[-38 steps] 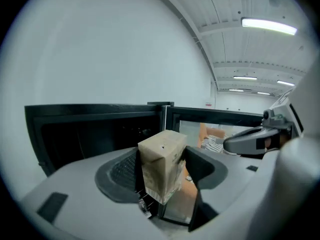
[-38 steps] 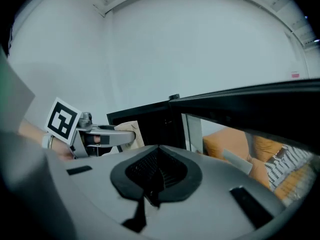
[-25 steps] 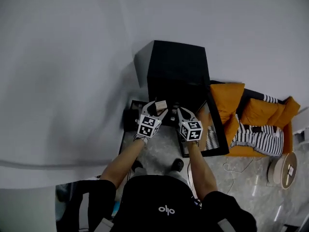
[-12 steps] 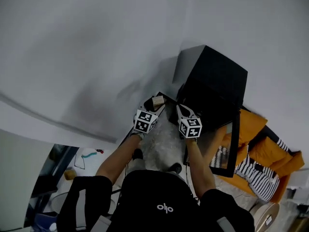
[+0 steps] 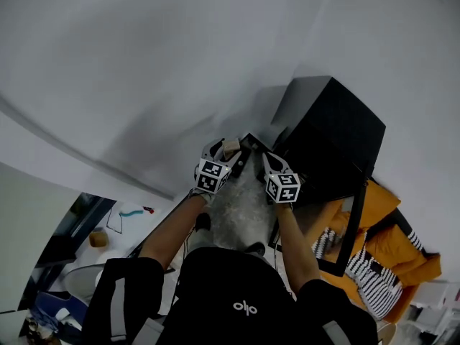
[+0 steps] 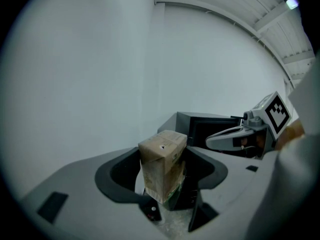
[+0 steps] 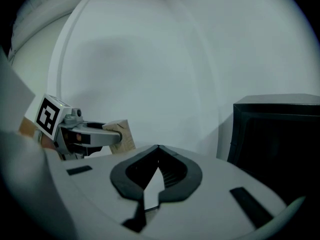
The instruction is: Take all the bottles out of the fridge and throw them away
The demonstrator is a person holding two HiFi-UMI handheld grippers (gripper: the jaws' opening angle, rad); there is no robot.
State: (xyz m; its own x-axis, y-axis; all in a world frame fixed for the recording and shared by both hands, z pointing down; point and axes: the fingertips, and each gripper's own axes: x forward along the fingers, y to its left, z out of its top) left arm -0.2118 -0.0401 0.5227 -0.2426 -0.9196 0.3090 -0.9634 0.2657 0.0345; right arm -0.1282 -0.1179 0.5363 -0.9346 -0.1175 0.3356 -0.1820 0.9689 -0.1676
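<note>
Gripping a brown carton (image 6: 162,170) with unreadable print, the left tool (image 5: 228,152) holds it upright, long axis near vertical, just left of the black fridge (image 5: 338,131). The right tool (image 7: 157,154) is closed, empty. Both tools have swung left from the fridge's front.

White logo (image 5: 248,308) reading roughly "olo" on person's black top (image 5: 215,286), below left hand-held gripper (image 5: 231,150) in head view. Print on carton (image 6: 162,169) between its jaws: too small to read.
</note>
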